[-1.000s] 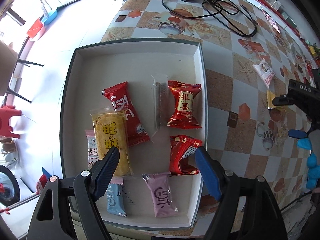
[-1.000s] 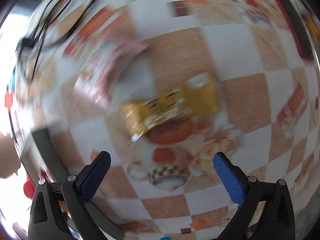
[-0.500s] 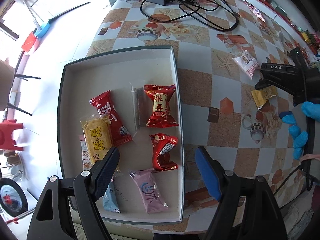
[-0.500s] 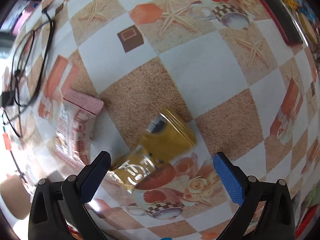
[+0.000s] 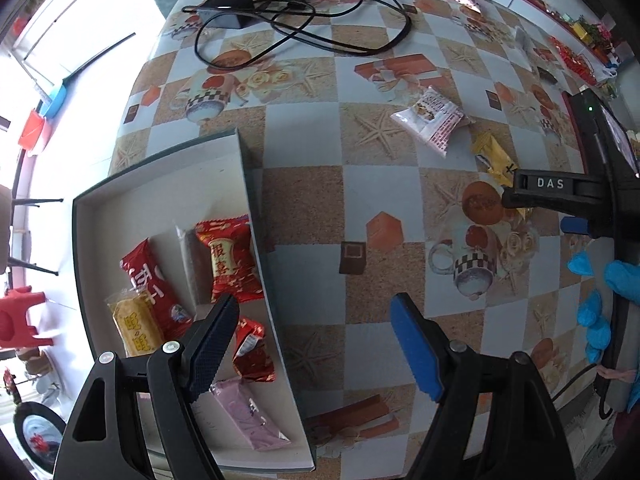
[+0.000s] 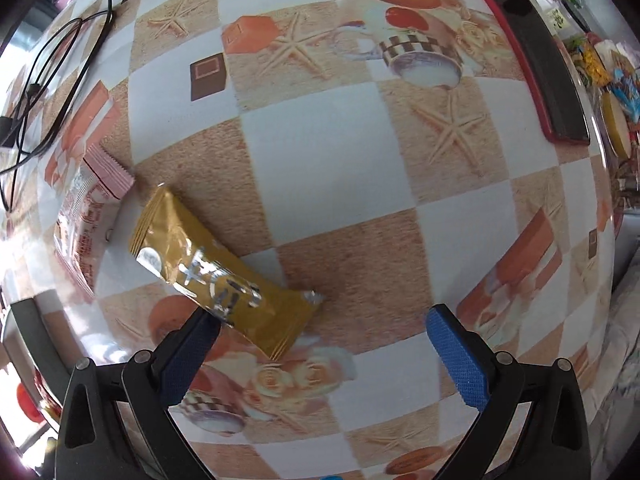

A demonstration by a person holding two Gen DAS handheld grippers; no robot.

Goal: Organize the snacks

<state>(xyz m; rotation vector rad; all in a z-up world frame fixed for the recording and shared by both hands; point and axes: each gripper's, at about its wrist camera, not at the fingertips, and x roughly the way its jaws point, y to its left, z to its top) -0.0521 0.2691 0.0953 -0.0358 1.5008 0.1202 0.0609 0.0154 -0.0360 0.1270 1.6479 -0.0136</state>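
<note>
A gold snack packet (image 6: pixel 216 272) lies on the patterned tablecloth, just ahead of my open right gripper (image 6: pixel 324 344); the left fingertip (image 6: pixel 196 336) is at the packet's near edge. It also shows in the left wrist view (image 5: pixel 494 158), beside the right gripper body (image 5: pixel 560 192). A pink-and-white packet (image 6: pixel 84 224) (image 5: pixel 432 122) lies next to it. My left gripper (image 5: pixel 316 344) is open and empty, above the right wall of the white tray (image 5: pixel 256 216), which holds several snacks: red (image 5: pixel 228 260), yellow (image 5: pixel 136 328), pink (image 5: pixel 248 416).
A black charger and coiled cable (image 5: pixel 296 16) lie at the table's far end. A red-edged phone (image 6: pixel 532 60) lies right of the gold packet. More snacks (image 6: pixel 608 80) sit beyond the table's right edge. A blue-gloved hand (image 5: pixel 600 300) holds the right gripper.
My left gripper has swung right, from over the tray to its right wall. My right gripper has closed in on the gold packet, which now lies diagonally at its left finger.
</note>
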